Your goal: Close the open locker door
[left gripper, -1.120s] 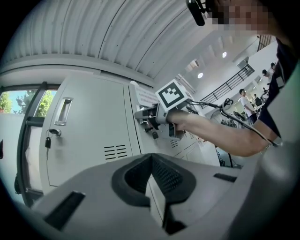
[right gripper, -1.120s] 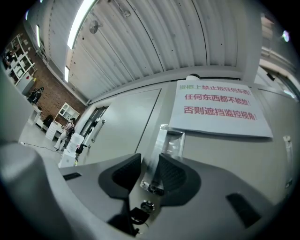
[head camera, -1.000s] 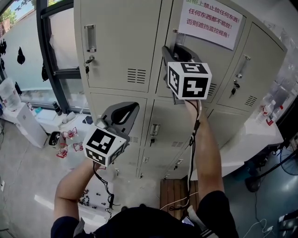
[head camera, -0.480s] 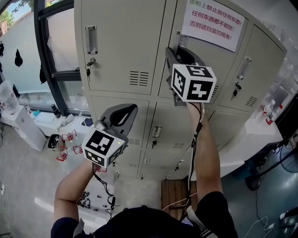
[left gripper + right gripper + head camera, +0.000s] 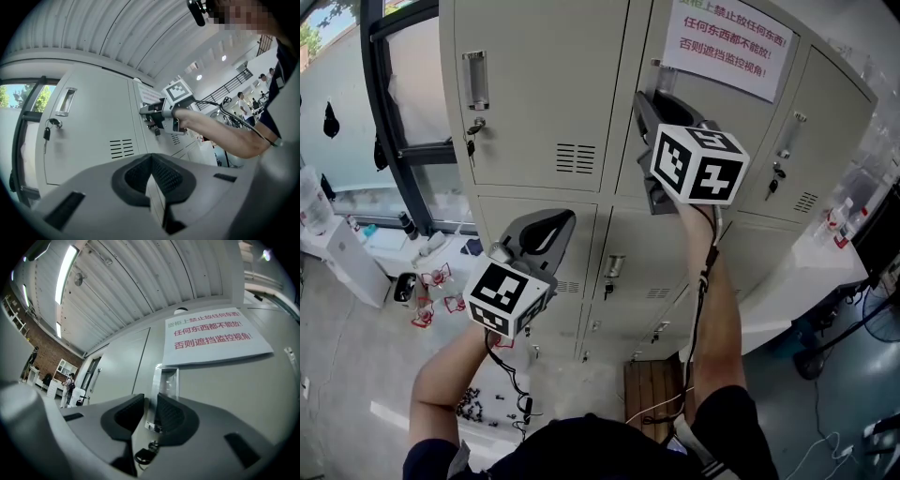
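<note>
1. Target: the locker door (image 5: pixel 225 394) bearing the notice (image 5: pixel 729 42), at upper centre of the head view. It looks almost flush with its neighbours, but the remaining gap cannot be judged from here.
2. Right gripper (image 5: pixel 150 398): the jaws have just been closing. They appear to pinch the door's left edge, just below the recessed handle (image 5: pixel 168 380).
3. Left gripper (image 5: pixel 151 159): at lower left of the head view, jaws pressed together on nothing, apart from the cabinet.
4. Procedure: press squarely toward the cabinet until the edge seats. Do not twist. Let go before the pads can be trapped against the frame. Keep off the hanging key (image 5: pixel 145 455).
5. Count: two grippers, one notice, three upper-row doors in the head view, and three hanging keys, one per upper door.
</note>
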A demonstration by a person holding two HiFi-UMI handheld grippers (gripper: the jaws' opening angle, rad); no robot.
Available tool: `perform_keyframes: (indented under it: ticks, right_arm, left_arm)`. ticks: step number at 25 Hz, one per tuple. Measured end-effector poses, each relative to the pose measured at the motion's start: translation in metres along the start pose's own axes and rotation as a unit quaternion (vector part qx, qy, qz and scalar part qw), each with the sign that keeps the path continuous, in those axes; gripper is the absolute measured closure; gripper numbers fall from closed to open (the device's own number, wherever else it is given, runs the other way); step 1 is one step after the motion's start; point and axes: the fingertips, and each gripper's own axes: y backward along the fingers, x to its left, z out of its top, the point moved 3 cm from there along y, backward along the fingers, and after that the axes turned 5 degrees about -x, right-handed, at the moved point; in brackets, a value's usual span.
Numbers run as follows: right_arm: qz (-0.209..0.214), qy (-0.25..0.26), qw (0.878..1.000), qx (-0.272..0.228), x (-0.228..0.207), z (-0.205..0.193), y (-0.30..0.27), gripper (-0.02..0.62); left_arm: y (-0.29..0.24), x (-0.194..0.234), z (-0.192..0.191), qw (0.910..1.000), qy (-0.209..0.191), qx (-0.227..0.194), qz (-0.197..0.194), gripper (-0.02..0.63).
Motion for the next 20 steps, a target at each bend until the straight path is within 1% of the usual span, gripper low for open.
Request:
perform_keyframes:
  ticks: [4,10,12,15,16,20]
  right_arm:
    - [-0.017,0.002,1.0,0.003,0.0,-0.001,-0.002,0.515]
    - [-0.054,0.041,0.998,0.006,0.001,-0.001,-0.003,0.495]
    - [-0.056,0.043,0.997,0.006,0.001,-0.001,-0.002,0.494]
    - [-0.043,0.025,0.999,0.012,0.0,-0.001,-0.001,0.499]
    - [-0.043,0.029,0.999,0.015,0.0,-0.001,-0.001,0.498]
    - [-0.074,0.091,0.993,0.02,0.001,0.001,0.001,0.493]
  left_arm:
    - [0.001,0.003,-0.003,1.0,0.001,0.001,0.001,0.603]
    - [0.006,0.012,-0.004,1.0,0.002,0.0,0.004,0.603]
    - [0.007,0.014,-0.005,1.0,0.003,0.0,0.004,0.603]
    - [0.008,0.017,-0.007,1.0,0.005,0.0,0.003,0.603]
    - [0.008,0.017,-0.007,1.0,0.006,-0.001,0.002,0.603]
    - [0.007,0.019,-0.01,1.0,0.01,-0.001,-0.001,0.603]
